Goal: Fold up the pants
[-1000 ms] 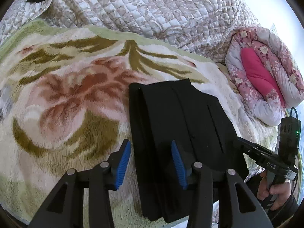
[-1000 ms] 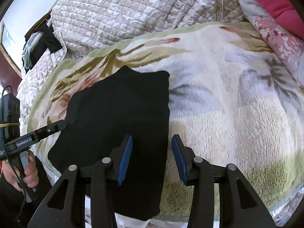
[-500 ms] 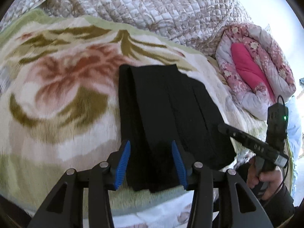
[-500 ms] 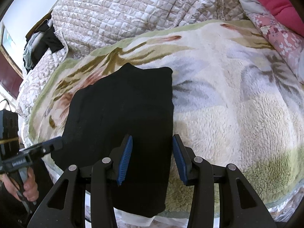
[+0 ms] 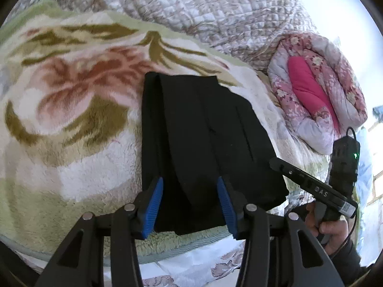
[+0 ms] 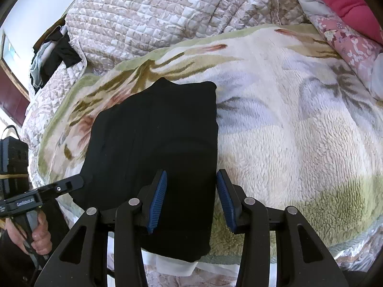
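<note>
Folded black pants (image 5: 203,138) lie flat on a floral fleece blanket (image 5: 71,110), their near end reaching the blanket's front edge. My left gripper (image 5: 190,191) hovers open over the near left part of the pants, blue pads (image 5: 155,198) apart with cloth showing between them, unpinched. In the right wrist view the pants (image 6: 153,138) fill the centre-left. My right gripper (image 6: 191,186) stands open over their near right edge, with nothing pinched. Each view shows the other gripper at its side: the right one (image 5: 311,186) and the left one (image 6: 47,191), each held by a hand.
A quilted beige cover (image 5: 215,12) is heaped behind the blanket. A rolled pink floral duvet (image 5: 316,88) lies at the right. Dark clothes (image 6: 55,55) hang at the far left. The bed's front edge with a white printed sheet (image 5: 203,263) runs just below the pants.
My left gripper has shifted right, from straddling the pants' left edge to over their near end. The right gripper has stayed almost still.
</note>
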A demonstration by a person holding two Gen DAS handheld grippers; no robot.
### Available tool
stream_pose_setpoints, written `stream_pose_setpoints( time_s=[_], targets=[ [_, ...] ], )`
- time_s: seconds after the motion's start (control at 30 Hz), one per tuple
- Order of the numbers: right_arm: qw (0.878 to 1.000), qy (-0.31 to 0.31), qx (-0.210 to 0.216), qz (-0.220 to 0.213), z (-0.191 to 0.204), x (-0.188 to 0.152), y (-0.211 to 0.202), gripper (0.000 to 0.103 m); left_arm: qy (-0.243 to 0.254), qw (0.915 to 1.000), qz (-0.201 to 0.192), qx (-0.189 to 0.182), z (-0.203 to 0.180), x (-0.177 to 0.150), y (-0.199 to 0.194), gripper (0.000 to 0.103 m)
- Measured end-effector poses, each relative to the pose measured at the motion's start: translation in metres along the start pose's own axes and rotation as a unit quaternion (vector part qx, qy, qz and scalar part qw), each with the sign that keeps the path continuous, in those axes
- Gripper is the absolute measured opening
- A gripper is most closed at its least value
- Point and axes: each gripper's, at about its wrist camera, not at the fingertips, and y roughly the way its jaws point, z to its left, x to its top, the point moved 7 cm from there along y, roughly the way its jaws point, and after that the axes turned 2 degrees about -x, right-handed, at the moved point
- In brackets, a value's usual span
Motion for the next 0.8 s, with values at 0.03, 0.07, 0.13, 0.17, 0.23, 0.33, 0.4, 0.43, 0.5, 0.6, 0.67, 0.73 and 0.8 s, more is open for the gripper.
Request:
stream_pose_setpoints(
  time_s=[0.03,0.07,0.13,0.17,0.23,0.33,0.4,0.43,0.5,0.6,0.67,0.73,0.8],
  targets=[
    [1.000,-0.002,0.000,-0.001,0.000,0.000,0.000,0.044,-0.005,1.0000,-0.001,-0.003,0.002,-0.001,-0.001,0.050],
    [1.000,-0.003,0.000,-0.002,0.000,-0.001,-0.001,0.044,-0.008,1.0000,-0.003,-0.005,0.003,-0.001,-0.002,0.050],
    [1.000,-0.002,0.001,-0.002,0.000,-0.001,-0.001,0.044,-0.011,0.9999,-0.005,-0.004,0.004,-0.004,-0.003,0.050],
    [1.000,0.001,0.002,-0.002,-0.001,-0.001,-0.001,0.044,-0.013,0.9999,-0.006,-0.003,0.004,-0.005,-0.003,0.050],
    [1.000,0.001,0.003,-0.002,0.000,-0.002,-0.001,0.044,-0.016,0.9998,-0.006,0.000,0.004,-0.007,-0.003,0.050],
    [1.000,-0.001,0.002,-0.001,0.001,-0.001,0.000,0.044,-0.029,0.9995,-0.008,-0.007,0.006,-0.009,-0.002,0.052],
    [1.000,0.001,0.003,-0.001,0.001,-0.001,0.000,0.044,-0.037,0.9992,-0.005,-0.017,0.006,-0.006,0.002,0.052],
    [1.000,0.002,0.003,-0.002,0.001,-0.002,-0.001,0.044,-0.037,0.9991,-0.004,-0.022,0.004,-0.005,0.004,0.052],
    [1.000,0.003,0.003,-0.002,0.001,-0.001,0.000,0.044,-0.030,0.9992,-0.004,-0.025,0.000,-0.002,0.008,0.053],
    [1.000,0.002,0.003,-0.002,0.001,-0.002,0.000,0.044,-0.024,0.9993,-0.009,-0.028,-0.002,-0.001,0.009,0.053],
    [1.000,0.003,0.003,-0.002,0.002,-0.002,-0.001,0.044,-0.034,0.9990,-0.012,-0.027,0.002,-0.002,0.007,0.040],
    [1.000,0.003,0.003,-0.001,0.001,-0.002,0.000,0.044,-0.050,0.9980,-0.014,-0.037,0.007,-0.002,0.004,0.033],
    [1.000,0.002,0.002,0.000,0.001,-0.003,0.001,0.044,-0.050,0.9980,-0.014,-0.038,0.008,-0.003,0.002,0.029]
  ],
)
